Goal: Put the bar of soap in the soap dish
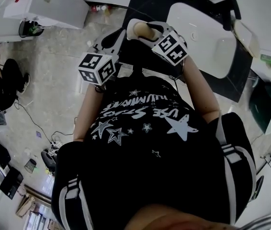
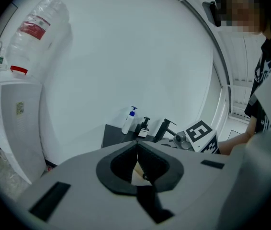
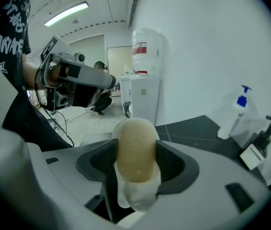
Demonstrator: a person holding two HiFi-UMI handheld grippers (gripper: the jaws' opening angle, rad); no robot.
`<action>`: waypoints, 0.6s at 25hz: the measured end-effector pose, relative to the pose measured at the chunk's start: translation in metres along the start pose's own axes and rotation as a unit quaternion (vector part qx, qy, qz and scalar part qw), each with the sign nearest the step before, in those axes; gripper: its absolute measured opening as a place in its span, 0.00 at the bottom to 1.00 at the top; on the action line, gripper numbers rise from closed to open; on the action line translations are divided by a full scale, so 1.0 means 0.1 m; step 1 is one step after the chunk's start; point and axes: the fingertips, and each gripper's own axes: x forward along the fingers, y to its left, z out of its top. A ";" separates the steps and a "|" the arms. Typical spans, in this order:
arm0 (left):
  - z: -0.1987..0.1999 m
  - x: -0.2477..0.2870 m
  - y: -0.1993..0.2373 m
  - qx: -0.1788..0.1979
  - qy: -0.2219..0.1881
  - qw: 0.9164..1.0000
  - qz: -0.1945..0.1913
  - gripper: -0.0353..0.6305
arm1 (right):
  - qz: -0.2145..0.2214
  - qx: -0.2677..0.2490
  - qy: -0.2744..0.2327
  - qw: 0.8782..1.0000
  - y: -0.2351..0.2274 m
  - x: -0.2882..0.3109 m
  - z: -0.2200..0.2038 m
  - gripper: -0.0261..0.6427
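Note:
The beige oval bar of soap (image 3: 135,150) stands upright between the pads of my right gripper (image 3: 135,152), which is shut on it. In the head view the soap (image 1: 142,29) sticks out of that gripper (image 1: 145,31), held up in front of the chest near the white sink (image 1: 200,35). My left gripper (image 2: 136,143) is shut with nothing in it, its tips touching. It is held beside the right one (image 1: 107,41). I cannot pick out a soap dish in any view.
A dark counter (image 3: 193,131) carries a white pump bottle with a blue top (image 3: 238,111), a black dispenser (image 3: 268,128) and a faucet (image 2: 165,127). A water cooler (image 2: 16,119) stands left of the counter. Cables and gear lie on the floor (image 1: 49,152).

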 end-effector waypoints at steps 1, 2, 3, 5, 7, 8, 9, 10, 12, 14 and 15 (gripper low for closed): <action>0.00 0.00 0.01 -0.001 -0.001 1.000 0.001 0.07 | 0.002 0.001 0.001 1.000 -0.02 0.01 0.00 0.44; 0.00 -0.01 0.01 -0.002 -0.002 1.000 0.002 0.07 | 0.004 0.002 0.003 1.000 -0.02 0.01 0.00 0.44; 0.01 -0.02 0.02 -0.003 -0.004 1.000 0.003 0.07 | 0.006 0.003 0.005 1.000 -0.03 0.02 0.00 0.44; 0.02 -0.03 0.01 -0.003 -0.007 1.000 0.004 0.07 | 0.009 0.005 0.007 1.000 -0.03 0.02 0.00 0.44; 0.02 -0.04 0.01 -0.002 -0.006 1.000 0.004 0.07 | 0.009 0.004 0.008 1.000 -0.04 0.02 -0.01 0.44; 0.01 -0.05 0.00 -0.001 -0.006 1.000 0.003 0.07 | 0.008 0.004 0.008 1.000 -0.04 0.02 -0.01 0.44; 0.01 -0.05 0.00 0.000 -0.005 1.000 0.002 0.07 | 0.008 0.004 0.008 1.000 -0.04 0.02 -0.01 0.44; 0.01 -0.06 -0.01 0.001 -0.005 1.000 0.001 0.07 | 0.007 0.005 0.007 1.000 -0.04 0.02 -0.01 0.44; 0.01 -0.08 -0.02 0.002 -0.005 1.000 -0.001 0.07 | 0.000 0.002 0.001 1.000 -0.05 0.01 0.00 0.44; 0.01 -0.11 -0.03 0.004 -0.005 1.000 -0.002 0.07 | -0.009 0.002 -0.007 1.000 -0.06 -0.02 0.03 0.44; 0.02 -0.12 -0.04 0.006 -0.005 1.000 -0.002 0.07 | -0.013 0.004 -0.009 1.000 -0.06 -0.05 0.04 0.44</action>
